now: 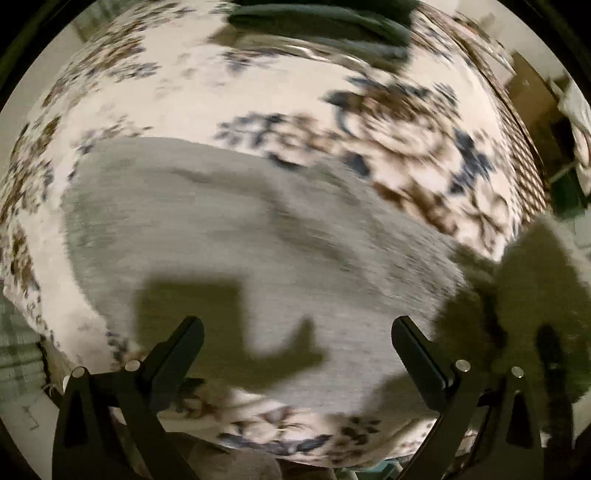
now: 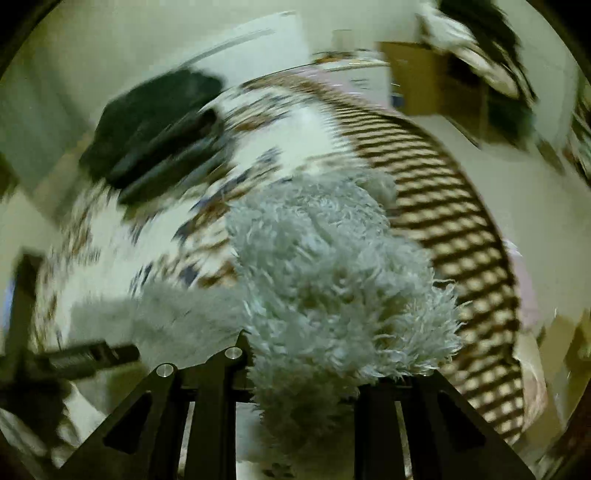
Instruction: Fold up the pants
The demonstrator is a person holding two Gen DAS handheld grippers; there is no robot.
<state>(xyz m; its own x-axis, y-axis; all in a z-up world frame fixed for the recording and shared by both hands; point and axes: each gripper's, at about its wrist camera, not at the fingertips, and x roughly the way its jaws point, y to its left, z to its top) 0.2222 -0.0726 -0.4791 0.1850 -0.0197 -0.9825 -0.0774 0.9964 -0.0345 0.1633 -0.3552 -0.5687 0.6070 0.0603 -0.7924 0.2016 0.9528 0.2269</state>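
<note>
The grey fleece pants (image 1: pixel 229 236) lie spread on a floral bedspread (image 1: pixel 258 92). My left gripper (image 1: pixel 297 338) hovers above them, open and empty, its shadow falling on the fabric. At the right edge of the left wrist view a raised fold of the pants (image 1: pixel 535 280) hangs up. In the right wrist view my right gripper (image 2: pixel 303 373) is shut on the pants (image 2: pixel 332 266); their fluffy inner side bunches over the fingers and hides the tips. The other gripper (image 2: pixel 92 358) shows at the left there.
A dark folded garment (image 1: pixel 321 22) lies at the far end of the bed, also in the right wrist view (image 2: pixel 155 133). A brown checked border (image 2: pixel 450 221) runs along the bed's right edge. Cardboard boxes (image 2: pixel 436 77) stand beyond.
</note>
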